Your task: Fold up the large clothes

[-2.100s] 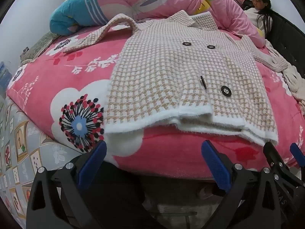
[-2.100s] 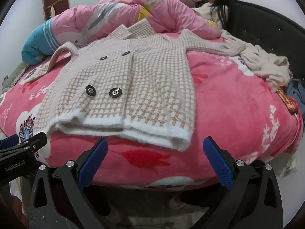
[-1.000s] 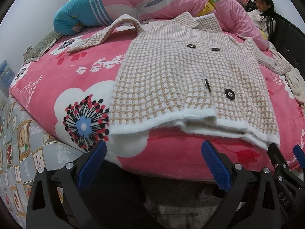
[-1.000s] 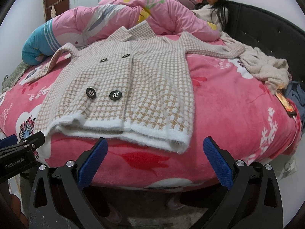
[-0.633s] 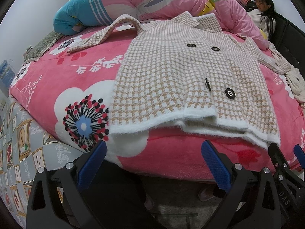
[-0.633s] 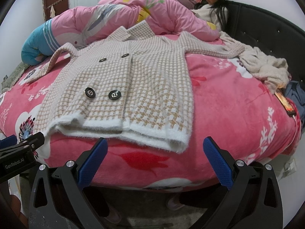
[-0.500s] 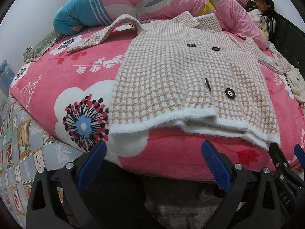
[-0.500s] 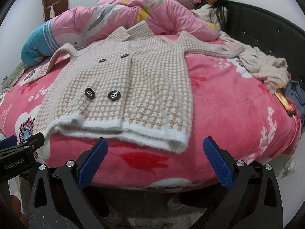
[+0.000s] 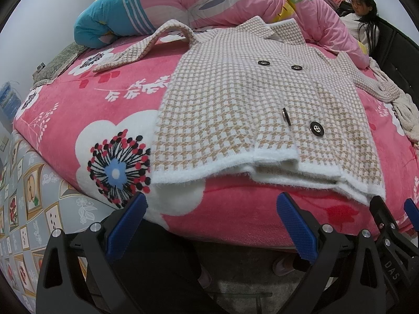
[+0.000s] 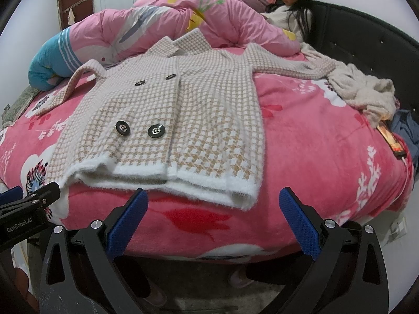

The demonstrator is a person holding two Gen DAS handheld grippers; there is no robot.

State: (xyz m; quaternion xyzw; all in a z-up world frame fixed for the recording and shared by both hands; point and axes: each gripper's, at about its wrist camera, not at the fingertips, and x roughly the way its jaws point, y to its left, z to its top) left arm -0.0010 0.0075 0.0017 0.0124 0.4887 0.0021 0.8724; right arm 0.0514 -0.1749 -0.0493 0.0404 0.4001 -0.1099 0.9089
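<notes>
Jaws of both the left gripper [image 9: 209,225] and the right gripper [image 10: 213,222] were held wide apart and empty; little was altered over two seconds. The coat [image 9: 243,104] was left spread unfolded on the bed [image 9: 78,110], so folding was judged unstarted.

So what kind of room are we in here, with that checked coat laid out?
Most likely a home bedroom. The checked coat lies on a bed with a pink floral blanket, a rolled pink duvet behind it and a dark padded headboard at the right.
</notes>
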